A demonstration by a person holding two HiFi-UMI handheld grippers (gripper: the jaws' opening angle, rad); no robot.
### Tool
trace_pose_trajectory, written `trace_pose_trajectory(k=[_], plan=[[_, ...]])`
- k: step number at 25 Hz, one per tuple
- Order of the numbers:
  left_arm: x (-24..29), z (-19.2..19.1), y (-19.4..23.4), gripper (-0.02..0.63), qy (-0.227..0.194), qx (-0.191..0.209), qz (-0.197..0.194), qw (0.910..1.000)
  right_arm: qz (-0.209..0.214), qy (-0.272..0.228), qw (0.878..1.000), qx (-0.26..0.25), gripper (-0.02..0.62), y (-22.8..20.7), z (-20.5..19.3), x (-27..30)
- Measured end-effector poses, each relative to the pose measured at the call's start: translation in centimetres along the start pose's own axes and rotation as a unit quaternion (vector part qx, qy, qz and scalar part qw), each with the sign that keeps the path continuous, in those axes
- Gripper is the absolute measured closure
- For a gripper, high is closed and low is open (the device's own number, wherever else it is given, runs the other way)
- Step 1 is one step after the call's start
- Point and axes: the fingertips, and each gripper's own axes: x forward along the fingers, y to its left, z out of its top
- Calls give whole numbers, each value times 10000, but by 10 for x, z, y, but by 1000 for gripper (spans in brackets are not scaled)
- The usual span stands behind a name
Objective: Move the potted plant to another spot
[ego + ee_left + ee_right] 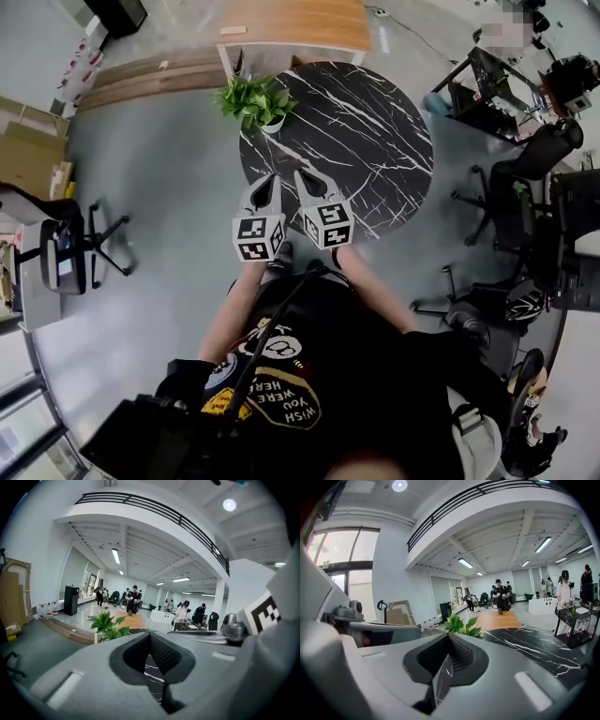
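The potted plant (255, 101), green leaves in a small white pot, stands at the far left edge of a round black marble table (375, 141). My left gripper (265, 180) and right gripper (305, 176) hang side by side over the table's near edge, well short of the plant. Both are shut and hold nothing. In the left gripper view the plant (108, 624) rises just left of the closed jaws of the left gripper (150, 637). In the right gripper view the plant (461, 624) stands right behind the closed tips of the right gripper (449, 639), with the marble top (534, 651) to the right.
A wooden desk (291, 23) stands just beyond the table. An office chair (66, 253) is on the left, and more chairs (525, 178) and a black rack (487, 89) on the right. Cardboard boxes (28, 150) lie far left. Several people stand far off in the hall (133, 599).
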Motion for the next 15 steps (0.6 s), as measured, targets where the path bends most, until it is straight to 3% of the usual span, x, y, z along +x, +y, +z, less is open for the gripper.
trace_pose_trajectory(k=[15], plan=[[-21,7,-16,603,-13,184,-118,9998,-60,-113,9999,-15,594,11,7,-24]])
